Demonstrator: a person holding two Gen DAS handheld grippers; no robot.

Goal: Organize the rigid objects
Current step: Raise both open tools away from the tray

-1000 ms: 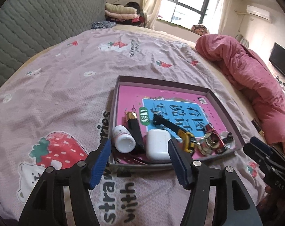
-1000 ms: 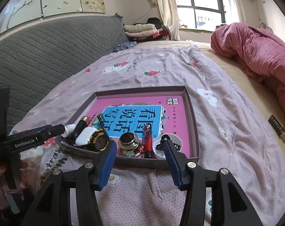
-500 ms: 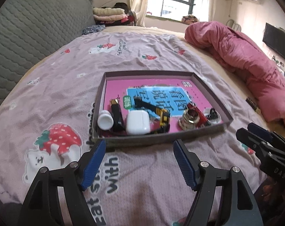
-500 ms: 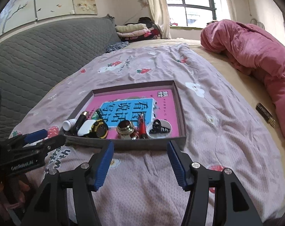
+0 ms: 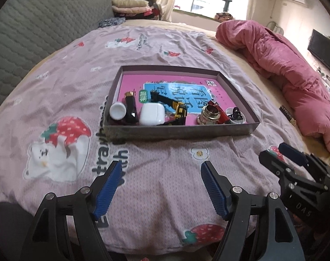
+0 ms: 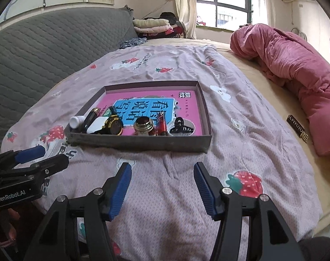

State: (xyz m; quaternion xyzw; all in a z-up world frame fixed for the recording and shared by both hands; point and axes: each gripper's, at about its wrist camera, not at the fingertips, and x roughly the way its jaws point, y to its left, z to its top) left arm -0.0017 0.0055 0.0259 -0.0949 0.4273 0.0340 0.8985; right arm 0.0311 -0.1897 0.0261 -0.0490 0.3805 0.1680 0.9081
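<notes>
Tray (image 5: 178, 133) of dark card, pink-lined, small objects crowding its near edge.

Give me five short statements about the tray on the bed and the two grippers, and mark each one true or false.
1. The shallow grey cardboard tray rests on the pink strawberry-print bedsheet. True.
2. The left gripper holds the white rounded earbud case. False: the case lies in the tray and the gripper is open and empty, short of the tray.
3. The black hair claw clip sits near the tray's right end. True.
4. The right gripper is shut. False: its jaws stand apart, nothing between them.
5. The small white-capped bottle stands outside the tray. False: it lies inside, at the left end.
</notes>
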